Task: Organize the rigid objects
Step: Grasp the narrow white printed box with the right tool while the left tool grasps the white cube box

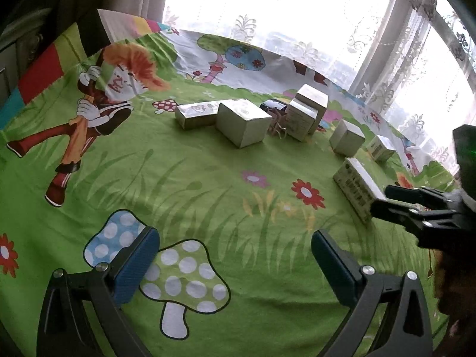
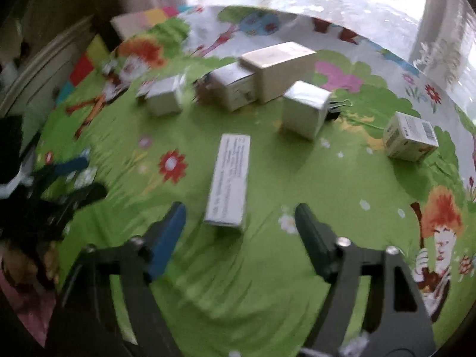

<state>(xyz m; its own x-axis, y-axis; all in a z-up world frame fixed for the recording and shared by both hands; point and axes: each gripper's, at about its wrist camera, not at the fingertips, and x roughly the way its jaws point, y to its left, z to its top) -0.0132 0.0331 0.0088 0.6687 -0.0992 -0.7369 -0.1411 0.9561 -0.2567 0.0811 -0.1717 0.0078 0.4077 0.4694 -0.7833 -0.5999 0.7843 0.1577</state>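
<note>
The right gripper [image 2: 239,223] stands wide with nothing held, just short of the long flat box [image 2: 229,180] lying mid-tabletop [image 2: 297,282], other boxes [image 2: 303,113] clustered toward the far window edge, while the left gripper [image 1: 235,253] gapes wide and empty.

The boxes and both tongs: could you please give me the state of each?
Left tongs: open, empty, over bare cloth.
Right tongs: open, nothing gripped.
Long flat box: lying flat on the cloth, just ahead of the right tongs.
Barcode box: resting alone, apart from the others.
Tall box: standing in the far cluster.
</note>
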